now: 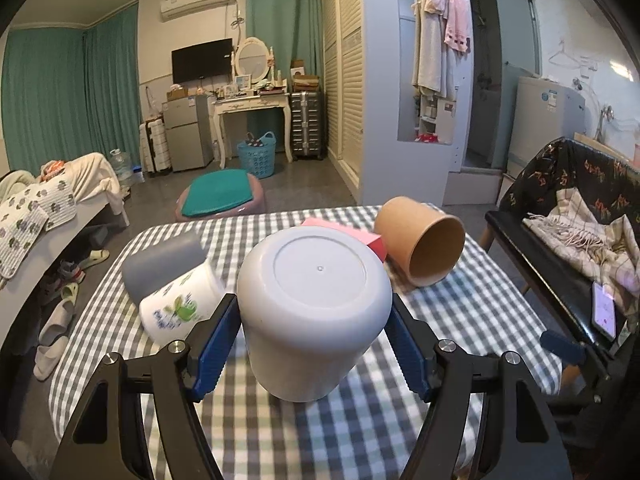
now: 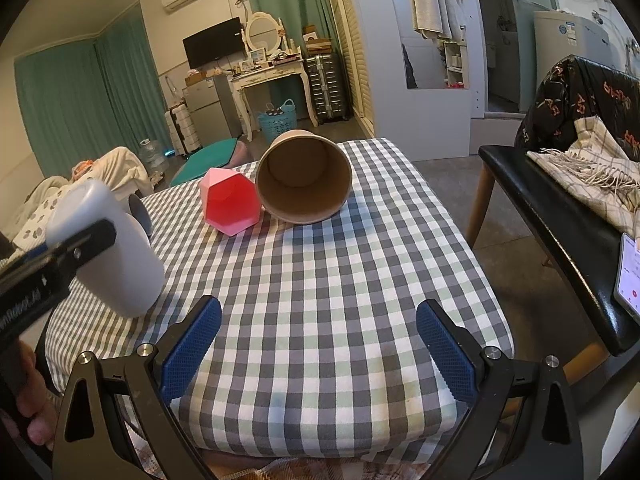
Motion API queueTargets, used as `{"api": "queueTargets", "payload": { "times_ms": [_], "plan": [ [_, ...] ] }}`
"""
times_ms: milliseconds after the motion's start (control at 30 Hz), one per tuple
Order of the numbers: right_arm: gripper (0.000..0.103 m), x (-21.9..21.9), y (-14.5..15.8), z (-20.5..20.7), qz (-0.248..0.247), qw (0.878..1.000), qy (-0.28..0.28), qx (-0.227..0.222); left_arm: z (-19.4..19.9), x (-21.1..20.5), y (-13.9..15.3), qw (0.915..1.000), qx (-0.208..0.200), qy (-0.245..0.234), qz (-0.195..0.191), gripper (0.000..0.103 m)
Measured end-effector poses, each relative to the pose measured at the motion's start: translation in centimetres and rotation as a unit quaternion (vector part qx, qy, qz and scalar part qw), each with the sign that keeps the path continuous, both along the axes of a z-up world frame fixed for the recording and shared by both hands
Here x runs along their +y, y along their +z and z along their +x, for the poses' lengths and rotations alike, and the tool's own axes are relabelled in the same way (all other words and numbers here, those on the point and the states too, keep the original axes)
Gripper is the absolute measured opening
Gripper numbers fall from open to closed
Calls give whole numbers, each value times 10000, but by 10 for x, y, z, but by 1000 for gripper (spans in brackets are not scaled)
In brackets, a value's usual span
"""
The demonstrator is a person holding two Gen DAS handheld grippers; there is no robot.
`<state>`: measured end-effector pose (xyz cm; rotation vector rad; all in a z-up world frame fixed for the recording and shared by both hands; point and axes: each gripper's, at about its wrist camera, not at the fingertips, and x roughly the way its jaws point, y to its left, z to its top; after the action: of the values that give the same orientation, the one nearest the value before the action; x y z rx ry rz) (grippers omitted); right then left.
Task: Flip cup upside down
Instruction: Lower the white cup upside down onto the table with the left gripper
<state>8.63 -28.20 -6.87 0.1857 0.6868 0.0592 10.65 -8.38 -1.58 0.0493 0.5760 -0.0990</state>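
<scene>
Four cups on the checked worktop. Brown paper cup lies on its side, pink cup touching it. Left gripper jaws are clenched on the white cup, base up, tilted, rim near the cloth. Level it, lower flat, then release. Right gripper jaws are released, holding nothing.

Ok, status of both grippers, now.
Left gripper: closed on the white cup, base up.
Right gripper: open, holding nothing, over the checked tablecloth.
</scene>
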Motion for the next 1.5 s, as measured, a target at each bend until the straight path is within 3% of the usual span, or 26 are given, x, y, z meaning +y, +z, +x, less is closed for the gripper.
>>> {"api": "queueTargets", "payload": {
  "times_ms": [367, 833, 933, 1500],
  "plan": [
    [98, -1, -6, 8, -43, 9999, -47, 93, 23, 0, -25, 9992, 358, -64, -185, 73],
    [98, 4, -2, 5, -83, 10000, -9, 54, 18, 3, -21, 9988, 444, -50, -204, 76],
    [98, 5, 2, 1, -88, 10000, 10, 12, 13, 3, -18, 9994, 334, 78, -24, 82],
    [98, 16, 47, -49, -211, 9979, 103, -608, -39, 13, 25, 9995, -280, 78, -105, 83]
  ]
}}
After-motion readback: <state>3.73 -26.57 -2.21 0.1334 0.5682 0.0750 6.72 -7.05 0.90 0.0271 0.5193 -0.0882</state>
